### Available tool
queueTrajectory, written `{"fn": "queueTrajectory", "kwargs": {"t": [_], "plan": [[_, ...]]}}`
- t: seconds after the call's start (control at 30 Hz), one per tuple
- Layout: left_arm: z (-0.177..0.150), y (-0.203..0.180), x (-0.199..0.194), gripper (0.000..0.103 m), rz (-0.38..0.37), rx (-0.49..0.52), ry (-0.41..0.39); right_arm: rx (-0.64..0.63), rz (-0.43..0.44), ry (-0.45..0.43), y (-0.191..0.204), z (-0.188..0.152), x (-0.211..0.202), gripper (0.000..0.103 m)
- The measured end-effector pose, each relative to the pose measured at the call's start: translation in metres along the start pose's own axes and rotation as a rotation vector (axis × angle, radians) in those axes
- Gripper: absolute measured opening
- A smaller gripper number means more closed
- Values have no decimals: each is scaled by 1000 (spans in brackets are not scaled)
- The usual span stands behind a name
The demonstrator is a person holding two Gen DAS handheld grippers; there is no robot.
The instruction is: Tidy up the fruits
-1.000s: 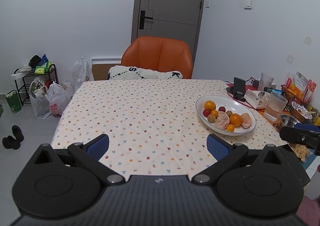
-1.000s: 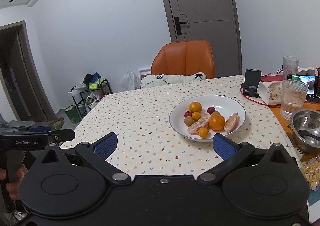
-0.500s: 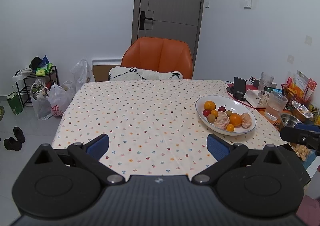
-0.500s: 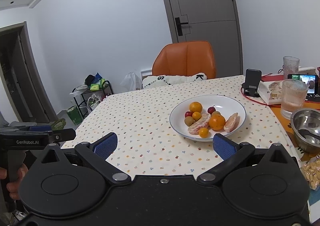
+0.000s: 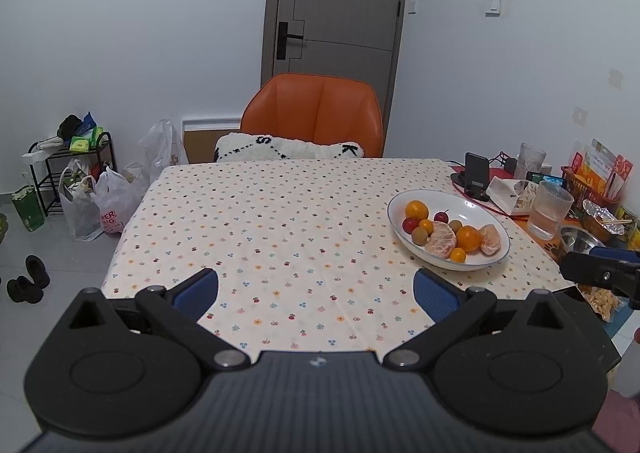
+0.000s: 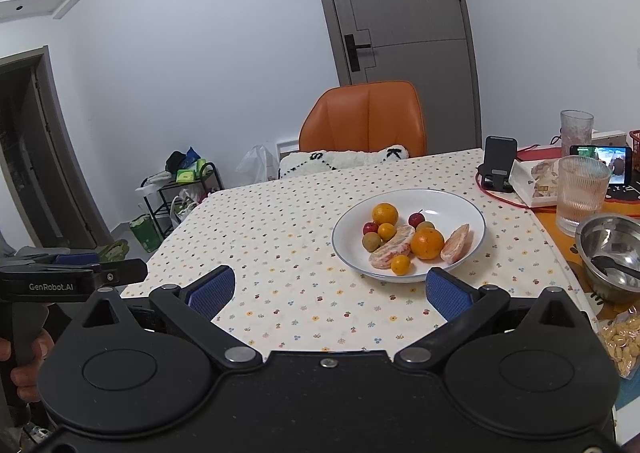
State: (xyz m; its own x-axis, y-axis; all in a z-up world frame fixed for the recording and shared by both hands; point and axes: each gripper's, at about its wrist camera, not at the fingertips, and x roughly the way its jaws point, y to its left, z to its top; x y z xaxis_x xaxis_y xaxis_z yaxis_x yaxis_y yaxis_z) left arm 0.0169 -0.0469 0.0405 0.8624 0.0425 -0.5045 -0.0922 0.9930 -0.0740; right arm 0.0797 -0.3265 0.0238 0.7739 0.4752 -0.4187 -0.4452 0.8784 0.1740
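I hold the left gripper low over the near edge of the table, level and pointing at the chair; its blue pads stand wide apart with nothing between them. In the lower left of the right view I see that same tool side-on, a hand wrapped round its grip. The right gripper sits just as low, fingers spread and empty, its right pad just short of the plate.

The fruit all lies on the plate: in the left view it sits at centre right, in the right view at centre, just above the pads. There I count two oranges, peeled segments, small red fruits and a brownish one.

The left view alone shows the shoes on the floor at lower left and the snack packets at far right. The right view alone shows a dark doorway at left, the lit phone screen at right, and inside the steel bowl at right.
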Motion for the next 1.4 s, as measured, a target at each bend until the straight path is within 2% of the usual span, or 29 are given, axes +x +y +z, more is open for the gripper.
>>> {"fn": "queueTrajectory", "kwargs": {"t": [0.93, 1.4], "plan": [[2, 0, -3, 103, 3, 1, 1, -1, 2, -1, 1, 2, 1, 103], [7, -1, 10, 103, -11, 6, 23, 19, -15, 16, -5, 3, 11, 103]]}}
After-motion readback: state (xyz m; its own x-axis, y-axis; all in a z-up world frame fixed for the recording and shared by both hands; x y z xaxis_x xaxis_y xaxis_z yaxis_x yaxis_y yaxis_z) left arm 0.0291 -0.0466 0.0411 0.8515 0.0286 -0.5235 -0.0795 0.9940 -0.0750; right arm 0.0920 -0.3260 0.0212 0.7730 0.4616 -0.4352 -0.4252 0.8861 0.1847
